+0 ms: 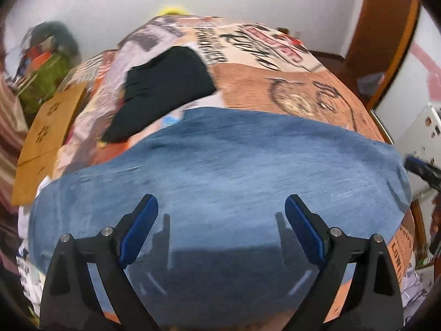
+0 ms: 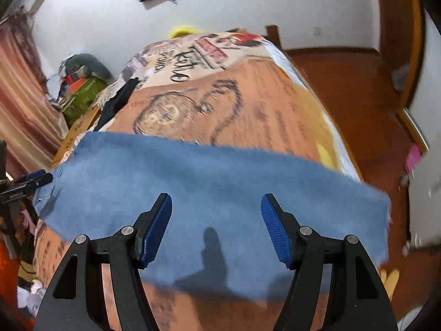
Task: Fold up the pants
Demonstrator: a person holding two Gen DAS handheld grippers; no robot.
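Blue denim pants (image 1: 220, 171) lie flat across a bed with a printed orange cover (image 1: 289, 82). My left gripper (image 1: 222, 207) is open and empty, hovering above the denim. In the right wrist view the same pants (image 2: 206, 182) stretch across the cover (image 2: 261, 104) as a wide band. My right gripper (image 2: 216, 207) is open and empty above them, casting a shadow on the cloth. The right gripper's tip (image 1: 421, 168) shows at the right edge of the left wrist view, and the left gripper's tip (image 2: 33, 179) at the left edge of the right wrist view.
A folded black garment (image 1: 165, 85) lies further back on the bed, seen edge-on in the right wrist view (image 2: 118, 102). A cardboard box (image 1: 46, 140) and a pile of clutter (image 1: 49, 63) stand left of the bed. Wooden floor (image 2: 358, 96) and a wooden door frame (image 1: 386, 33) are at the right.
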